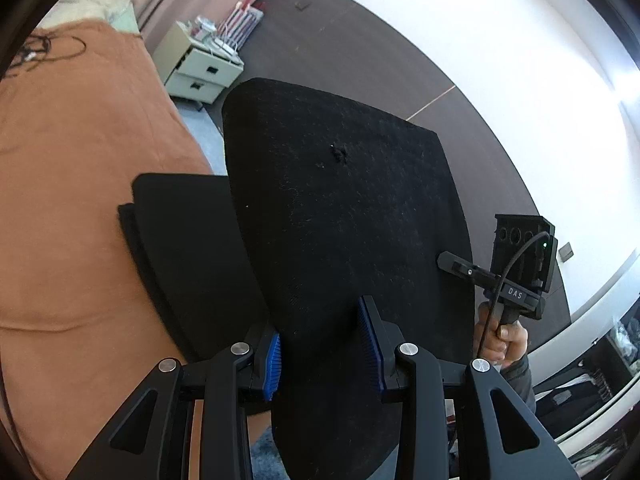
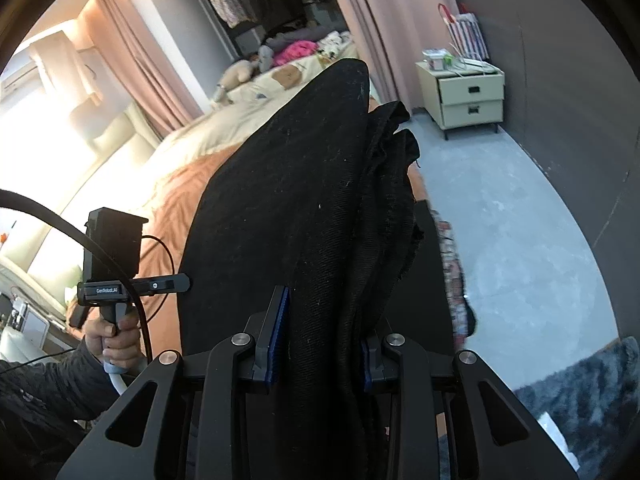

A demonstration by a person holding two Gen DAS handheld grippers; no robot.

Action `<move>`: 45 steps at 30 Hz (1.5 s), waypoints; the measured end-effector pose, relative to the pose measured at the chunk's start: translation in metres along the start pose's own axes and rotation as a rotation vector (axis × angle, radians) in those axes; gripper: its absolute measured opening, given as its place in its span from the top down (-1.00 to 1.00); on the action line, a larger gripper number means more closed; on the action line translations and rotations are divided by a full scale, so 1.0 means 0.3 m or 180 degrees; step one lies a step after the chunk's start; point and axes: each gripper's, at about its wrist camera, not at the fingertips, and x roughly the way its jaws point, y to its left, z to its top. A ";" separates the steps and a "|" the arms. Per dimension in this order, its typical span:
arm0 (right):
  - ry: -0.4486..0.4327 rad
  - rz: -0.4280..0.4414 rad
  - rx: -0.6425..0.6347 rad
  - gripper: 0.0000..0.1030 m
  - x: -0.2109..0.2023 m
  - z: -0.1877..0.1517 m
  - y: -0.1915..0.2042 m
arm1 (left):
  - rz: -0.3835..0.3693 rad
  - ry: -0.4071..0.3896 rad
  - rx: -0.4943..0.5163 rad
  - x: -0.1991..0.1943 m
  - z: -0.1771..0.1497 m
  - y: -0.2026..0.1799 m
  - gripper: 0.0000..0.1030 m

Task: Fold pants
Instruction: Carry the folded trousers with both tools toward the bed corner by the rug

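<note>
So, the count: one pair of black woven-fabric pants [image 1: 344, 208], two black two-finger grippers with blue ribbed pads, one orange-brown bedspread [image 1: 80, 152], and one cream two-drawer nightstand [image 1: 200, 70] (both cameras catch that one).

The left gripper [image 1: 326, 354] has its blue pads pressed onto the pants' edge from both sides, so it's clamped on the fabric. Same story for the right gripper [image 2: 324, 350]: its pads squeeze a thick bunched wad of the cloth between them.

What each view gets that the other doesn't: the left wrist camera shows the pants as a broad, flat, taut panel held up above the bedspread, plus a second dark layer [image 1: 188, 248] lying on the bedspread just left of that panel, touching the cover. It also shows the person's right hand [image 1: 500, 340] wrapped around the other gripper's handle, to the right of the pants. The right wrist camera shows the far end of the bed instead, with a cream patterned quilt [image 2: 256, 104] beyond the bedspread, pink curtains [image 2: 132, 64] past that, and the person's left hand [image 2: 116, 336] gripping its handle on the near side of the bedspread, a black cable looping over it.

The pants themselves look lint-flecked, a coarse twill weave. From the right side they're layered and rumpled, with a frayed raw edge [image 2: 412, 240] hanging on the nightstand side.
</note>
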 end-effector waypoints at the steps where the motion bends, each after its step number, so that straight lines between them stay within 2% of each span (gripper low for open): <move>1: 0.0014 -0.0013 0.0009 0.48 0.002 0.003 0.002 | -0.0005 0.0018 -0.0008 0.019 0.004 0.008 0.30; 8: 0.0159 -0.0099 0.0147 0.48 0.040 0.031 -0.011 | -0.0017 0.0146 -0.0083 0.129 0.024 0.064 0.30; 18: 0.0315 -0.0134 0.0248 0.47 0.106 0.047 0.027 | 0.0053 0.0229 -0.0230 0.148 -0.009 0.123 0.30; 20: 0.0395 -0.0384 0.0294 0.22 0.140 0.047 0.022 | 0.0097 0.0221 -0.0250 0.143 -0.017 0.133 0.30; 22: 0.0548 -0.0884 0.0415 0.19 0.175 0.048 0.015 | 0.0138 0.0241 -0.0273 0.145 -0.027 0.145 0.29; 24: 0.0573 -0.1115 0.0460 0.19 0.174 0.053 0.019 | 0.0259 0.0347 -0.0346 0.139 -0.047 0.143 0.29; 25: 0.0494 -0.1064 0.0464 0.19 0.148 0.054 0.036 | 0.0383 0.0408 -0.0369 0.135 -0.061 0.150 0.28; 28: 0.0256 -0.1055 0.0360 0.19 0.056 0.066 0.114 | 0.0339 0.0346 -0.0393 0.087 -0.070 0.157 0.23; 31: 0.0252 -0.1052 0.0229 0.19 0.007 0.069 0.197 | 0.0390 0.0239 -0.0427 0.020 -0.063 0.152 0.09; 33: 0.0317 -0.1059 0.0139 0.19 -0.001 0.057 0.242 | 0.0405 0.0208 -0.0418 -0.006 -0.060 0.147 0.08; 36: 0.0403 -0.1053 0.0063 0.19 0.011 0.024 0.269 | 0.0443 0.0192 -0.0347 -0.031 -0.066 0.120 0.08; 39: 0.0535 -0.1095 0.0056 0.19 0.063 0.002 0.233 | 0.0470 0.0193 -0.0324 -0.038 -0.072 0.109 0.08; 42: 0.0669 -0.1203 0.0108 0.19 0.162 0.066 0.167 | 0.0513 0.0212 -0.0323 -0.033 -0.086 0.112 0.08; 45: 0.0648 -0.1254 0.0101 0.20 0.191 0.095 0.155 | 0.0564 0.0249 -0.0347 -0.007 -0.080 0.137 0.08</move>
